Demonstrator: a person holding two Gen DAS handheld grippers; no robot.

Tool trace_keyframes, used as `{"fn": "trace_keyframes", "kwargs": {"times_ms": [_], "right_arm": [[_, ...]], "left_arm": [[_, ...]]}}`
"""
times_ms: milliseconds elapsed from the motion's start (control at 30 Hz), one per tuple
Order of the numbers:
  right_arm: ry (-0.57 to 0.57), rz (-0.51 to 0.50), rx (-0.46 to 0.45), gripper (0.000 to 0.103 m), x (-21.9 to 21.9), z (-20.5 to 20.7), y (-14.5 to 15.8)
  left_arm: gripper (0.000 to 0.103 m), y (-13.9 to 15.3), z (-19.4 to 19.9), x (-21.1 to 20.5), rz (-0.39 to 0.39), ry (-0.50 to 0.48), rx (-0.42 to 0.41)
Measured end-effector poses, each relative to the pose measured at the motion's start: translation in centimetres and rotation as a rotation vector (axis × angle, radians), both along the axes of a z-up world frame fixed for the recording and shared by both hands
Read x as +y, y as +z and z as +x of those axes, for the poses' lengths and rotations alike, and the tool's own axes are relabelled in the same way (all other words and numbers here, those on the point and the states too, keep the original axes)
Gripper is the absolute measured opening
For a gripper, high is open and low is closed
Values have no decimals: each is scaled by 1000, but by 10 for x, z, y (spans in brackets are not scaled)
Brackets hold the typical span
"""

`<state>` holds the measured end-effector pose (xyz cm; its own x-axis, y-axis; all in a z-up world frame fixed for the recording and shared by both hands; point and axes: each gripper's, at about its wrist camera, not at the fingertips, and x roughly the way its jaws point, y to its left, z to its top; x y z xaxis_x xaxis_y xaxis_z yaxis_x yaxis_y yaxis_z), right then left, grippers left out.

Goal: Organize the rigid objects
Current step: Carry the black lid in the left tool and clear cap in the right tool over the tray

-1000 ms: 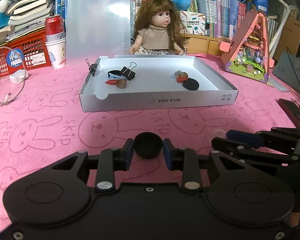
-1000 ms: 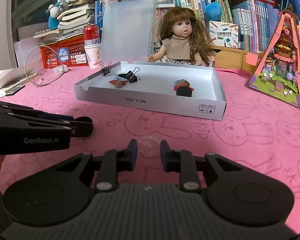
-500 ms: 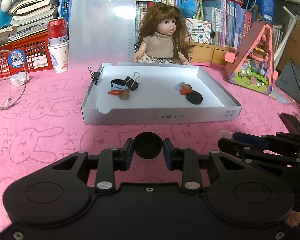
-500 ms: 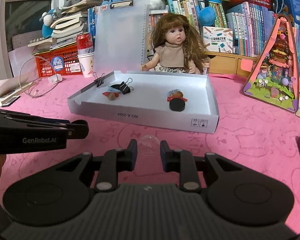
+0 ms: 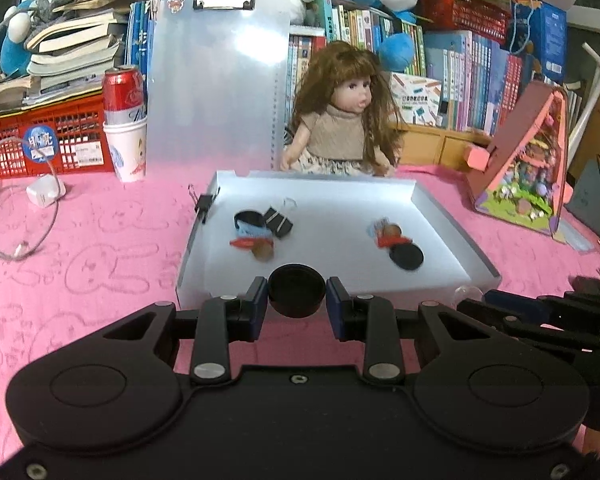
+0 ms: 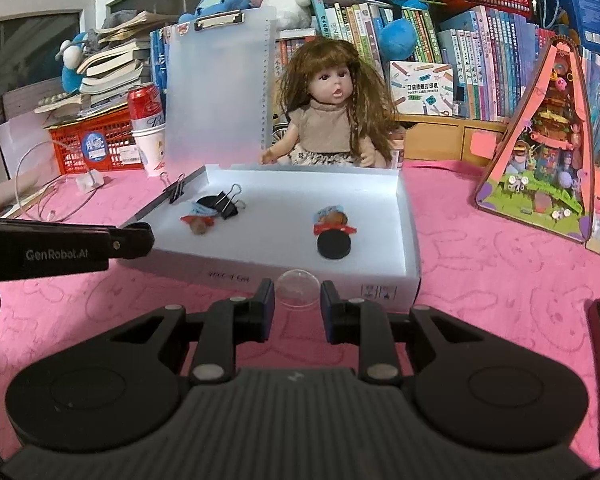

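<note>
The table (image 6: 480, 280) wore soft pink printed cloth. The tray (image 6: 408, 216) looked like smooth white card. One cap (image 5: 297, 290) was matt black plastic, the dome (image 6: 298, 288) clear glossy plastic.

left wrist: rides its tool, looks forward and slightly down, close over white tray (image 5: 440, 216) | right wrist: same facing, tray (image 6: 408, 216) near | shared: tray, doll (image 5: 342, 116) (image 6: 332, 108), bookshelf (image 5: 472, 68) (image 6: 484, 60), pink bench (image 5: 100, 240) (image 6: 500, 264)
</note>
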<state>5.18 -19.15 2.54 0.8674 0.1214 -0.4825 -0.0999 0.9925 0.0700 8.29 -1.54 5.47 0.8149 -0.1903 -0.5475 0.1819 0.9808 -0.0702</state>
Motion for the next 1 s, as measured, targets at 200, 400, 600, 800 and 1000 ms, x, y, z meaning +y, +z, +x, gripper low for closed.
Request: {"fn": "trace_keyframes", "kwargs": {"times_ms": [200, 400, 600, 800, 1000], "right_arm": [[-22, 15, 9, 29, -7, 20, 9], [-43, 34, 20, 29, -18, 48, 23], [-64, 76, 31, 29, -28, 85, 38], [-88, 134, 82, 29, -37, 135, 43], [-119, 180, 172, 29, -42, 178, 30]], "left_arm": [[30, 8, 26, 5, -27, 15, 14], [30, 13, 64, 8, -46, 9, 48], [30, 19, 108, 10, -91, 9, 112], [30, 22, 158, 6, -95, 13, 143], [30, 10, 198, 7, -128, 17, 105]]}}
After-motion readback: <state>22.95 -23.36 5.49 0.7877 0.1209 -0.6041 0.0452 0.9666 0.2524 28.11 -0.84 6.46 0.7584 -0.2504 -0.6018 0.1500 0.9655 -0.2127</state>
